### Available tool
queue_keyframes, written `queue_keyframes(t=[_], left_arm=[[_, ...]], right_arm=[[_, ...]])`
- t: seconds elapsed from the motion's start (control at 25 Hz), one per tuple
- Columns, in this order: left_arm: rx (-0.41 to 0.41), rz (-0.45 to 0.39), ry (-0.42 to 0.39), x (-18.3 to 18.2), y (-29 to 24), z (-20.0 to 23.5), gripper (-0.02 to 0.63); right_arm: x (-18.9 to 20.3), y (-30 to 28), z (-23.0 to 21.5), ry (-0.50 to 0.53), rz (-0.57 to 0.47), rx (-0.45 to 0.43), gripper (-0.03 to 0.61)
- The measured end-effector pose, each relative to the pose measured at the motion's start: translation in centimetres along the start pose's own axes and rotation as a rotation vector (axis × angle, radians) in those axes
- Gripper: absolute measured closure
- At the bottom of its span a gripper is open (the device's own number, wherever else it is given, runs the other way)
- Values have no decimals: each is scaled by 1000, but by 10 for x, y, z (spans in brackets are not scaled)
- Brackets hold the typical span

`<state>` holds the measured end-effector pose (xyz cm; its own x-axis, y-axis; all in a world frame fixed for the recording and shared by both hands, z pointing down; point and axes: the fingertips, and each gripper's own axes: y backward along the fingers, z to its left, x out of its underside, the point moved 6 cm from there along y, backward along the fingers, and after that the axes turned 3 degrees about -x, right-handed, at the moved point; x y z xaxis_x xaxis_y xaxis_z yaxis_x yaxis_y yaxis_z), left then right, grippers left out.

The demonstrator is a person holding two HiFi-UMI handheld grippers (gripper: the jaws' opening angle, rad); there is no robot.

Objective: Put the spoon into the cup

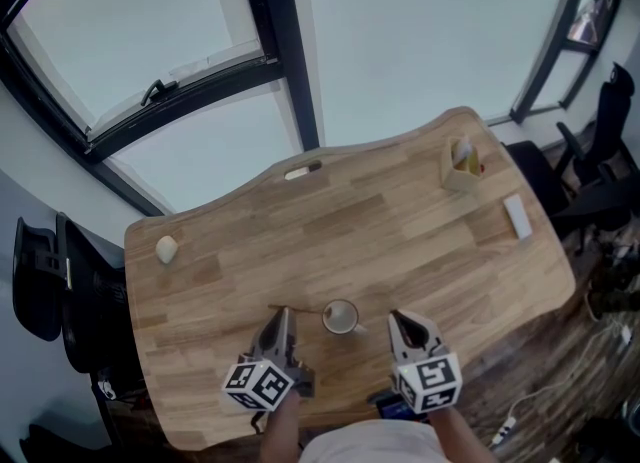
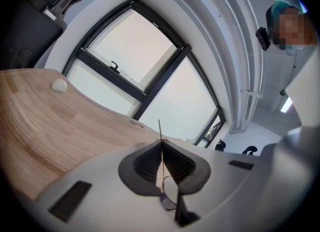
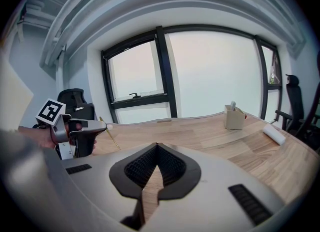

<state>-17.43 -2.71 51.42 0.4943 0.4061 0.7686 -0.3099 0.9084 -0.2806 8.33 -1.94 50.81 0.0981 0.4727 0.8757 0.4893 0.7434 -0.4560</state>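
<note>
A small pale cup stands on the wooden table near its front edge, between my two grippers. My left gripper sits just left of the cup, shut on a thin gold spoon. The spoon lies roughly level, with one end at the cup's left rim. In the left gripper view the spoon shows edge-on, pinched between the jaws of my left gripper. My right gripper is right of the cup and shut with nothing in it. From the right gripper view I see the left gripper and the spoon; the cup is hidden there.
A beige holder box and a white block sit at the table's right end. A cream lump lies at the left edge and a pen-like stick at the far edge. Black chairs flank the table.
</note>
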Motion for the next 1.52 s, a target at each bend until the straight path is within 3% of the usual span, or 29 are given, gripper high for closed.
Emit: queue_keyframes(t=[1.52], left_arm=[[23,83,-35,15,-18,-4,609]], right_arm=[[3,-9,-11,-25,45,13,581]])
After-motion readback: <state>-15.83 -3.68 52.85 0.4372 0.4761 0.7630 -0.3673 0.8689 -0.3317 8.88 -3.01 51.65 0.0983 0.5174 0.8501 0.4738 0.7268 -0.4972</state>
